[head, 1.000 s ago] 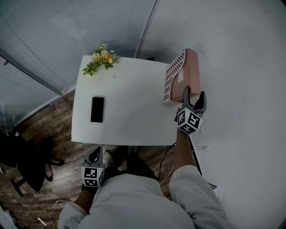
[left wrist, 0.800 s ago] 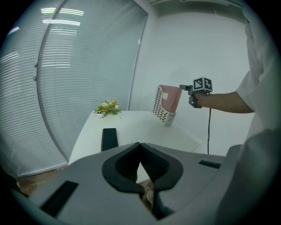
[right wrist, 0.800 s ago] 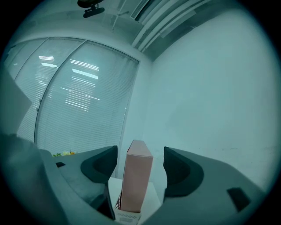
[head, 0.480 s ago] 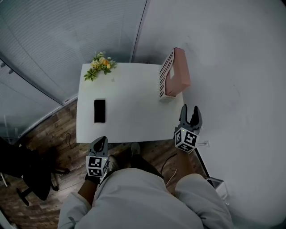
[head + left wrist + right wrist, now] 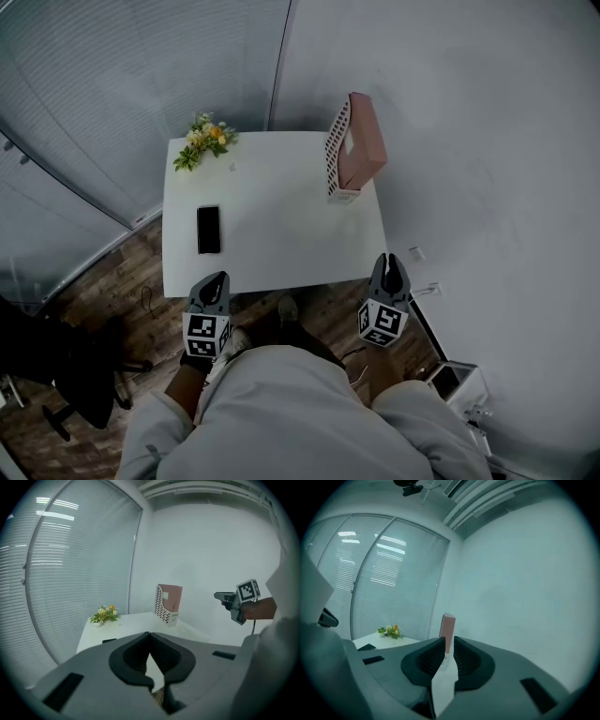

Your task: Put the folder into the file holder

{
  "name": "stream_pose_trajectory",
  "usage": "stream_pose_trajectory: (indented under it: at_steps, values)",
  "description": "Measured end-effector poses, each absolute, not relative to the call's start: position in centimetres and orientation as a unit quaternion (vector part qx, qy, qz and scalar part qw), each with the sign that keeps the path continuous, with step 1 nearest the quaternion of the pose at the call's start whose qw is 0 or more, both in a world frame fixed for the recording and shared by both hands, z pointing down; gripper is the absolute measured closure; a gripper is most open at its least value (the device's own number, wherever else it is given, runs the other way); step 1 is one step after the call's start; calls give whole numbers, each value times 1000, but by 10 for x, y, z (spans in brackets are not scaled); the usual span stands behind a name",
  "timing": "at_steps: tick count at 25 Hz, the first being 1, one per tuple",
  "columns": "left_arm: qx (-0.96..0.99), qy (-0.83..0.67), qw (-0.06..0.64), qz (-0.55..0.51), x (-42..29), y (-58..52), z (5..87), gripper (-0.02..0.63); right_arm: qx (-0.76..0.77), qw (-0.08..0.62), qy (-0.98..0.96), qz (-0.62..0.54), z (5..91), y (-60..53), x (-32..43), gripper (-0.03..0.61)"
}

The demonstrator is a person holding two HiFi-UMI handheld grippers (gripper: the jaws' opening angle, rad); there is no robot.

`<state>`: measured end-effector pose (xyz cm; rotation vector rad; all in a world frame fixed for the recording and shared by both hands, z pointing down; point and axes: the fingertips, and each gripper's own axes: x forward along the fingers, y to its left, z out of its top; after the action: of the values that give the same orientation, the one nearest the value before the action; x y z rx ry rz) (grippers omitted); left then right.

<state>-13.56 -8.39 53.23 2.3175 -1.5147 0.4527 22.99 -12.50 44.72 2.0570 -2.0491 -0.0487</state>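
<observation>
Folder was already in the file holder, at the far end of the scene and well apart from both claws.

Nearest was the person's torso in pale clothing, with both arms drawn in close. The left gripper was held over the wooden floor, just short of the near left corner of the table. Its jaws met at the tips and held nothing. The right gripper was held by the near right corner of the table. Its jaws had just been closing and stood a narrow slit apart, with nothing between them; through the slit, in the right gripper view, only the distant folder showed.

To the left, over the floor, stood a dark chair. To the right, at the foot of the wall, was a small white box.

On the white table, a black phone lay flat toward the left side. Farther back, along the right edge, the white perforated file holder stood upright, and the pink folder stood upright inside it. A small bunch of flowers sat at the far left corner, well apart from the holder.

Beyond the table rose a glass partition with blinds on the left, meeting the plain wall on the right.
</observation>
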Motion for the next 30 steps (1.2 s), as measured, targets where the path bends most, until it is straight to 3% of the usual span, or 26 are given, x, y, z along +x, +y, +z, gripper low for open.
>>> stream_pose_trajectory:
  at_steps: [4, 30]
  values:
    - [817, -528, 167, 161, -135, -76, 534, 604, 709, 129, -693, -13, 454, -106, 228, 565]
    - [813, -535, 166, 162, -151, -66, 534, 604, 688, 145, -711, 1, 468, -104, 204, 568]
